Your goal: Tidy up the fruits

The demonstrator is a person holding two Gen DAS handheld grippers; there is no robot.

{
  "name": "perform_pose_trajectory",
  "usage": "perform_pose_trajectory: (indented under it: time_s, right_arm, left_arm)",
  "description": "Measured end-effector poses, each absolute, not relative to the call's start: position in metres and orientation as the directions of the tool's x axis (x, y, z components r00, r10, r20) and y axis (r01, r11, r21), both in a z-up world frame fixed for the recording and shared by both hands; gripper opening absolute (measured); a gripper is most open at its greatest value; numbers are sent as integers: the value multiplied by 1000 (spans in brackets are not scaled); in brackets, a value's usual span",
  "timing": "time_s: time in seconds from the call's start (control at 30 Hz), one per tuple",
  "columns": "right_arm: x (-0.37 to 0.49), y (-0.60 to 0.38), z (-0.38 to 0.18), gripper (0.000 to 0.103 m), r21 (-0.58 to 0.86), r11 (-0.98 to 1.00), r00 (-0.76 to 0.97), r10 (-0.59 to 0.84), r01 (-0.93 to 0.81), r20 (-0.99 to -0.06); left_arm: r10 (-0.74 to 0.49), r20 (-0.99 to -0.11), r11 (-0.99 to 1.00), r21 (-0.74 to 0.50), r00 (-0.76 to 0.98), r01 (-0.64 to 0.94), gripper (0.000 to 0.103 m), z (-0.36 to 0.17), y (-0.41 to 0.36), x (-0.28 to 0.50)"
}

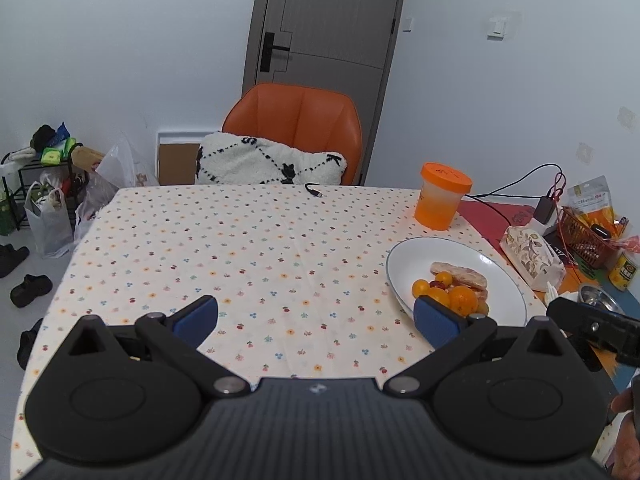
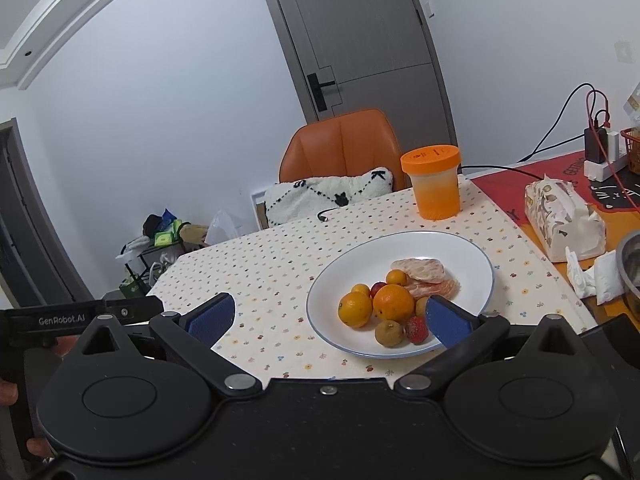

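Note:
A white plate on the flowered tablecloth holds oranges, small kumquats, a brown fruit, a strawberry and peeled citrus pieces. My right gripper is open, hovering at the plate's near edge, its right finger over the rim beside the strawberry. My left gripper is open above bare cloth, left of the plate, with its right fingertip in front of the fruit pile. Neither holds anything.
An orange lidded tub stands beyond the plate. A tissue pack, crumpled tissues, a metal bowl, a brown basket and cables lie to the right. An orange chair with a cushion faces the far edge.

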State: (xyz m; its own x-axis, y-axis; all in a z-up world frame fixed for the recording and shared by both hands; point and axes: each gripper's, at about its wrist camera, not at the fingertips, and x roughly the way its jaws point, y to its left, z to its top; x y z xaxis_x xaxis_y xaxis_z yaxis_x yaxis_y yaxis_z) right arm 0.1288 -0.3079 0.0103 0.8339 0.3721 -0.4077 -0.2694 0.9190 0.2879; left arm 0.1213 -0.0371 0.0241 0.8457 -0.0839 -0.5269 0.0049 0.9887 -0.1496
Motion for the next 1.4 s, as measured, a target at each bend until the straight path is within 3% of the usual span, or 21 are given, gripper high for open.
perform_pose_trajectory:
  time_s: [0.23,0.63,1.0,1.4]
  right_arm:
    - [120,-305,20,103,264,938,844,324,-227,-427]
    - [90,-298,29,103,231,931,809,360,-282,-465]
    - [53,-310,37,103,215,955,850,281,-203,-445]
    - [41,-305,41,103,208,950,845,303,-232,-441]
  left_arm:
    - [-80,-517,991,-135,852,11,103,32,-38,104]
    - [-30,-521,999,-50,853,4,103,46,-39,70]
    - [20,-522,995,-75,852,-69,103,54,-24,36]
    - [36,-490,994,-69,871,-80,103,62,-20,13]
